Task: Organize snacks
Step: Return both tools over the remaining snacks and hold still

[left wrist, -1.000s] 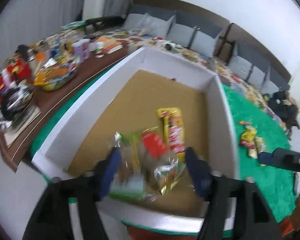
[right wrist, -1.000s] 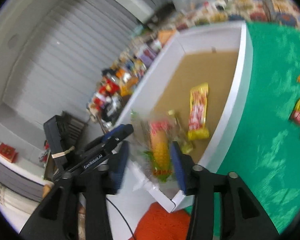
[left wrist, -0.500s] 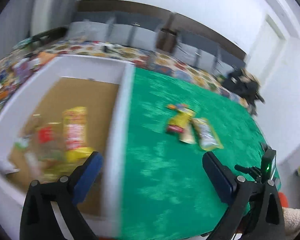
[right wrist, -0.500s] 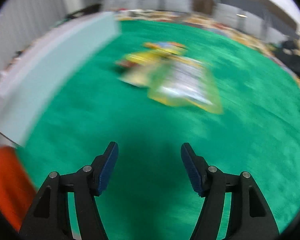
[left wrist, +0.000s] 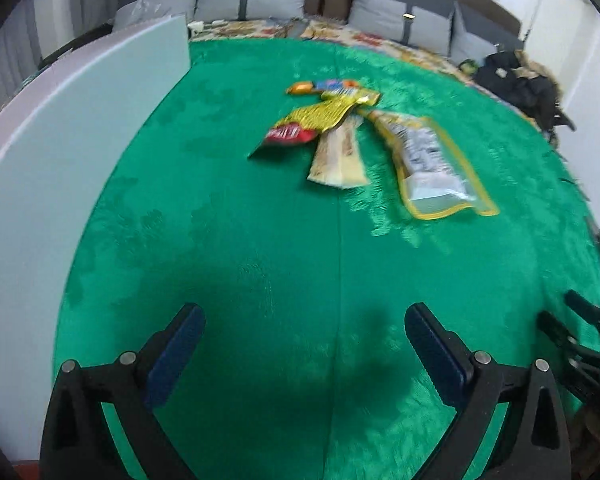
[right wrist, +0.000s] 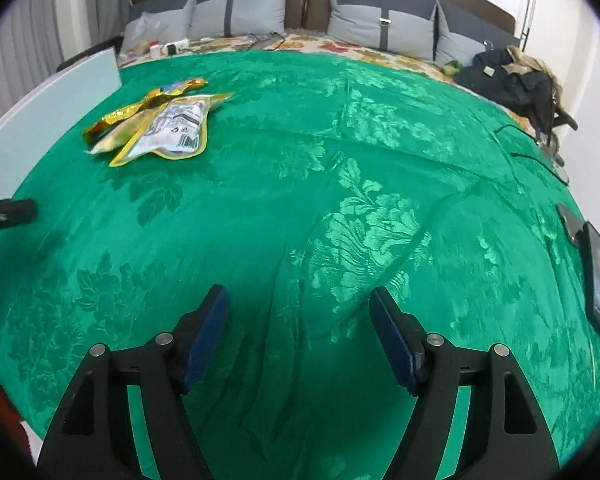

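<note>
Both the left gripper (left wrist: 304,332) and right gripper (right wrist: 299,314) gape empty; ahead, overlapping shiny foil snack packets (left wrist: 340,128) on the green patterned bedspread (right wrist: 340,200) could drag neighbours when pinched.

Green cloth (right wrist: 340,184) w/ tonal floral damask pattern. On it: gold/red foil pack (left wrist: 316,122), beige pack (left wrist: 338,156), clear pouch (left wrist: 428,160) w/ yellow border, b/w print. White box wall (left wrist: 52,152) left of cloth. Grey pillows (right wrist: 380,20) behind cloth.
</note>
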### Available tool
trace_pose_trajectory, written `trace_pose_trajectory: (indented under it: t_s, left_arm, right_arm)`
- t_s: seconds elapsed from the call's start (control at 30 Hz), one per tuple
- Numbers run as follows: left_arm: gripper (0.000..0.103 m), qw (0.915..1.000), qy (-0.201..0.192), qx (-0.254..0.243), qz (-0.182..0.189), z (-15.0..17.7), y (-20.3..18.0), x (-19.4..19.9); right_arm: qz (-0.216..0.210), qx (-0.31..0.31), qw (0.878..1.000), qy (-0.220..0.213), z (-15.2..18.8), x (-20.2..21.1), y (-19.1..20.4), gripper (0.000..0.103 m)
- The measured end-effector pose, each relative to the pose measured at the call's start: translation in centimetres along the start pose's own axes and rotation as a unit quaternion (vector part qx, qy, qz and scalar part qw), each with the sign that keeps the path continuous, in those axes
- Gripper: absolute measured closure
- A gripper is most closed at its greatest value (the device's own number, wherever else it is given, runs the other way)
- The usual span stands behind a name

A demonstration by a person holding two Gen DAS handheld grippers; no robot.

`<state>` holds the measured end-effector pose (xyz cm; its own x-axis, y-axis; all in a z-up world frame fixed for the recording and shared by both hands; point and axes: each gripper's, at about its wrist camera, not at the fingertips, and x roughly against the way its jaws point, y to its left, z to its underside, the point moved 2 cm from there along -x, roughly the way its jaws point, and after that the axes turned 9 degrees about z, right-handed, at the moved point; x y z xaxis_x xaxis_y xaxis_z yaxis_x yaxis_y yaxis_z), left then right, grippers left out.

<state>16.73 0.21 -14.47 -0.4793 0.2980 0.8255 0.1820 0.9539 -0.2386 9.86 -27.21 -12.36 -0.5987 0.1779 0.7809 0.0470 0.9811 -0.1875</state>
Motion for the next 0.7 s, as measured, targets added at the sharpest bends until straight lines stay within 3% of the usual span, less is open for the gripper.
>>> trace_pose_trajectory:
  t_s: [0.2, 0.7]
  left_arm:
    - [0.001, 0.9985, -0.020, -0.030, -0.042, 0.6, -0.5, -1.2]
    - [0.000, 0.9980, -0.033, -0.040, -0.036, 0.0, -0.6, -1.8]
  right_arm:
    - [-0.017, -0.019, 1.000, 0.003, -0.3, -0.8, -0.1, 0.022]
    - [-0.017, -0.020, 1.000, 0.000, -0.4, -1.1, -0.1, 0.015]
